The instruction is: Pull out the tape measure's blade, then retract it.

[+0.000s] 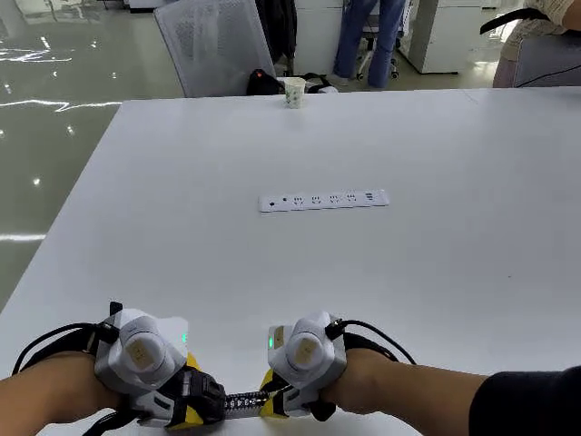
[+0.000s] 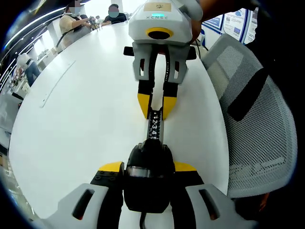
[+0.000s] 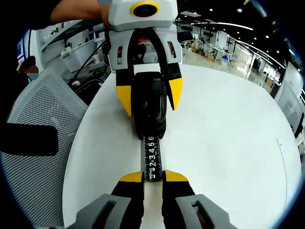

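The left gripper (image 2: 147, 167), grey-bodied with yellow-tipped jaws, is clenched around the black, rounded plastic tape measure case (image 2: 147, 183). The case sits squarely between the two jaws, with a yellow tip pressed to each side. From the mouth of the case a short length of narrow numbered blade (image 3: 152, 160) runs straight ahead of those jaws, over the flat white table (image 1: 272, 272). The right gripper (image 3: 153, 176) faces the left one head-on. Its yellow-tipped jaws are pinched together on the blade's free end, and the numerals 2 to 6 are readable in the stretch between its tips and the case. The two sets of jaws point at each other, near but not touching, with the bared blade bridging the gap. In the head view a long white power strip (image 1: 323, 200) lies flat on the table well beyond both jaws. Further still, a small pale paper cup (image 1: 295, 92) stands at the far edge, in front of a grey mesh chair (image 1: 213, 41)
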Action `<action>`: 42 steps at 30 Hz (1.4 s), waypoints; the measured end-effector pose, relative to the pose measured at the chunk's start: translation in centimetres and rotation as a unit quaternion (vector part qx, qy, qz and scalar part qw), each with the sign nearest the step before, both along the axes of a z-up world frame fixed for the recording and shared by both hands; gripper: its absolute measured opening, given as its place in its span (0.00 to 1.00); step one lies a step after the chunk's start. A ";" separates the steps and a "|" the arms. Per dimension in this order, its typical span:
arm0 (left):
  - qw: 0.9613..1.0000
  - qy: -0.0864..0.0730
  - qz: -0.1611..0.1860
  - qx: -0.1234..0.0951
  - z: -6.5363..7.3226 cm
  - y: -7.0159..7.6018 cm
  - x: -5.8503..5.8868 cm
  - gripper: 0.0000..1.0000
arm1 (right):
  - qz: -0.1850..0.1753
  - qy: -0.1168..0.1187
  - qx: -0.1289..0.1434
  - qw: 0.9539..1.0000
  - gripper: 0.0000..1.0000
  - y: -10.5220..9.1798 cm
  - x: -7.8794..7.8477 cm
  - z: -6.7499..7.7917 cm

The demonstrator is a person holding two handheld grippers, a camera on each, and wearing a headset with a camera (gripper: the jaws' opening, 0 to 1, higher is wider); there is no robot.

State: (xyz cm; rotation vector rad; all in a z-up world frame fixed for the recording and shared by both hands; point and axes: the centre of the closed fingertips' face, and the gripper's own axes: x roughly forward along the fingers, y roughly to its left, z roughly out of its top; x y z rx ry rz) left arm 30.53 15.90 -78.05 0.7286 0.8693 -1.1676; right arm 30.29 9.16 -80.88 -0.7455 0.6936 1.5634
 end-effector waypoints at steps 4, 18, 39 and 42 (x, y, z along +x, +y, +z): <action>1.000 0.001 0.001 0.000 0.0 -0.1 0.0 0.32 | -0.001 -0.001 0.000 1.000 0.10 0.0 0.1 0.0; 1.000 -0.005 0.002 0.000 0.0 -0.1 0.1 0.32 | -0.016 0.003 0.005 1.000 0.10 -1.1 0.1 0.2; 1.000 -0.011 0.009 0.000 0.0 0.0 0.1 0.32 | -0.025 -0.001 -0.013 1.000 0.10 -3.7 0.6 -0.2; 1.000 -0.011 0.010 -0.001 0.0 0.0 0.1 0.32 | -0.027 -0.001 -0.017 0.999 0.10 -4.0 0.6 -0.2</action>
